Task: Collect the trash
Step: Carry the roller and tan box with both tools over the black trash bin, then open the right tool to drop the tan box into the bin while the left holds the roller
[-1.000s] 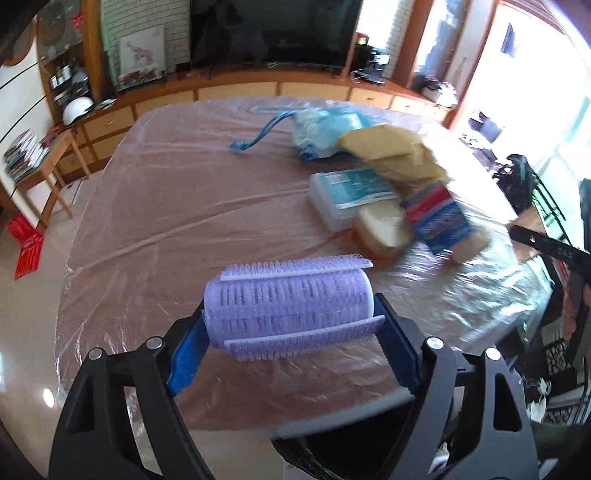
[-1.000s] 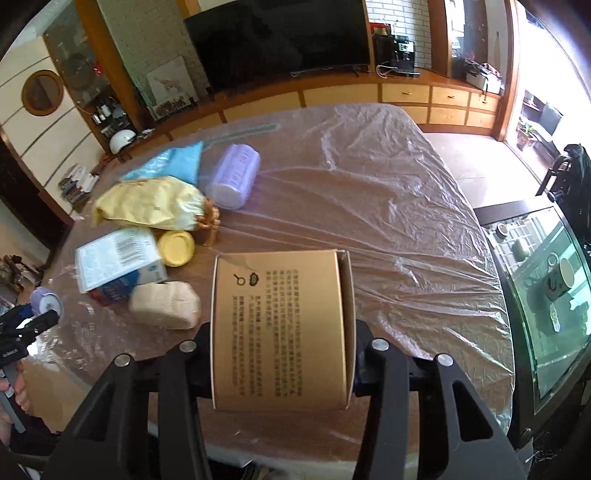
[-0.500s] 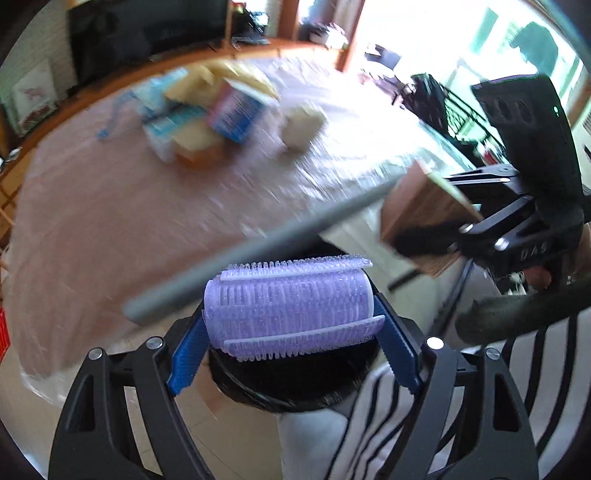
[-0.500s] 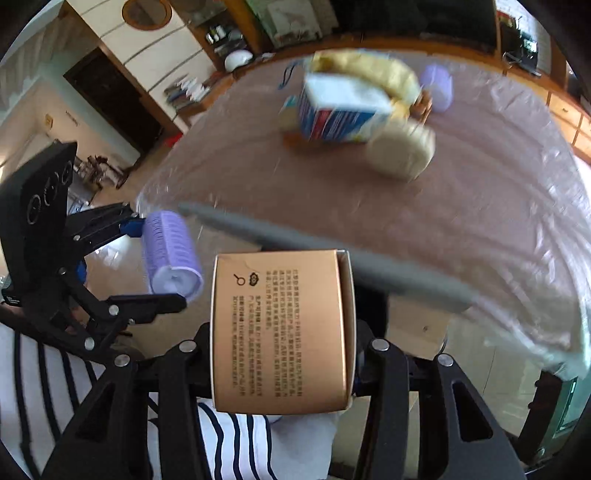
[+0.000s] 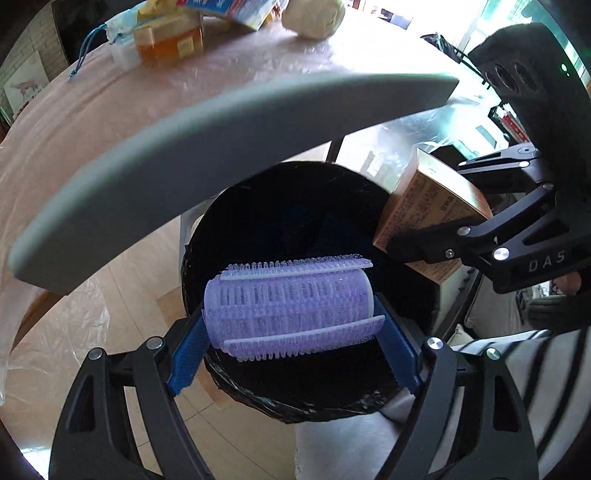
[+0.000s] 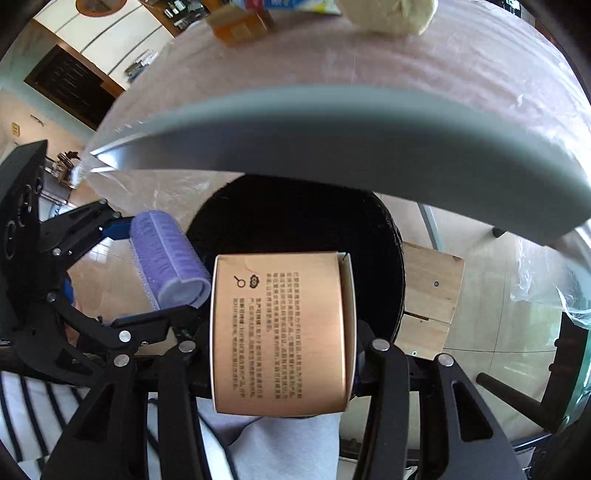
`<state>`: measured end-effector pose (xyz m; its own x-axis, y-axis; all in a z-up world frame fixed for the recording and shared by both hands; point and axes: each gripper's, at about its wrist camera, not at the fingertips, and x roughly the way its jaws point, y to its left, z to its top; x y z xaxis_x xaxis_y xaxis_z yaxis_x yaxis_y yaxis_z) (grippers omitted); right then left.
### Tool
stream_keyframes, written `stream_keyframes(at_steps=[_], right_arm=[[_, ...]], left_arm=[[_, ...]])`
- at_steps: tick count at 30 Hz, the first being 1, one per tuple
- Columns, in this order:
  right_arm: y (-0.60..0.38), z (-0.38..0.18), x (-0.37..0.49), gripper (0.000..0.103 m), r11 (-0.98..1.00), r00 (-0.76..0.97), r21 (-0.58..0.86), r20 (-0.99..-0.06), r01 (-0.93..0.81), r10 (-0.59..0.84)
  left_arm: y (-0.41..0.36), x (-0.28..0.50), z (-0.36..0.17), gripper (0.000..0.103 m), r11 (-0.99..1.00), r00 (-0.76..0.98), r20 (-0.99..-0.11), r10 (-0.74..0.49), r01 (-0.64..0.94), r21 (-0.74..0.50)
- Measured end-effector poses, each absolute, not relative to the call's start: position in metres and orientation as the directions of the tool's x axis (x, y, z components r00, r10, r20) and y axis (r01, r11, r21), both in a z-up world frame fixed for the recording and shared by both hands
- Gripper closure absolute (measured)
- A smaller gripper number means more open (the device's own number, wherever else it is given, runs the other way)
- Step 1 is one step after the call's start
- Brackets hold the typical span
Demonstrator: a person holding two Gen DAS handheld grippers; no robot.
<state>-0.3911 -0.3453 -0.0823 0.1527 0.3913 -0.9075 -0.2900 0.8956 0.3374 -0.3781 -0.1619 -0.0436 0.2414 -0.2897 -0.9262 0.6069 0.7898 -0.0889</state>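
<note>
- On the left, our left gripper (image 5: 293,317) pinches the purple hair roller (image 5: 290,304) end to end between its blue pads (image 5: 184,360), so the roller's long axis lies crosswise between the fingers.
- Straight below that roller we see the black-lined trash bin (image 5: 314,406); in the left wrist view the roller sits over the near half of the dark opening, so we judge that a plain release would drop it inside.
- Further right, our right gripper (image 6: 282,339) is clamped on the brown printed carton (image 6: 280,332), squeezing its two side faces; the carton's printed face looks up at the camera.
- In the right wrist view the carton hangs over the near rim of the bin, with most of the dark opening beyond it, so we judge a small push forward may be wanted before letting go.
- Both hands are close to the bin; the left one looks better centred over it.
- The left wrist view shows the carton and the right gripper at the bin's right edge, which tells us the two loads are near but apart.
- The right wrist view alone shows the wooden blocks (image 6: 430,288) on the floor beside the bin.
- The grey table edge (image 5: 221,155) overhangs the bin's far side in both views, and more trash waits on the table (image 5: 110,110), including a pale lump (image 5: 314,16).
</note>
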Motion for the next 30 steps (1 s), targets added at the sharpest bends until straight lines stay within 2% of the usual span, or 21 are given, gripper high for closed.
stream_keyframes(at_steps=[14, 30], right_arm=[[-0.336, -0.107, -0.377, 0.056, 0.916, 0.124, 0.269, -0.941, -0.297, 0.316], [-0.321, -0.101, -0.385, 0.055, 0.92, 0.163, 0.204, -0.949, -0.335, 0.27]], left_arm=[[-0.168, -0.375, -0.056, 0.02, 0.786, 0.266, -0.938, -0.225, 0.618, -0.013], [-0.175, -0.374, -0.066, 0.02, 0.784, 0.27, -0.942, -0.201, 0.621, 0.011]])
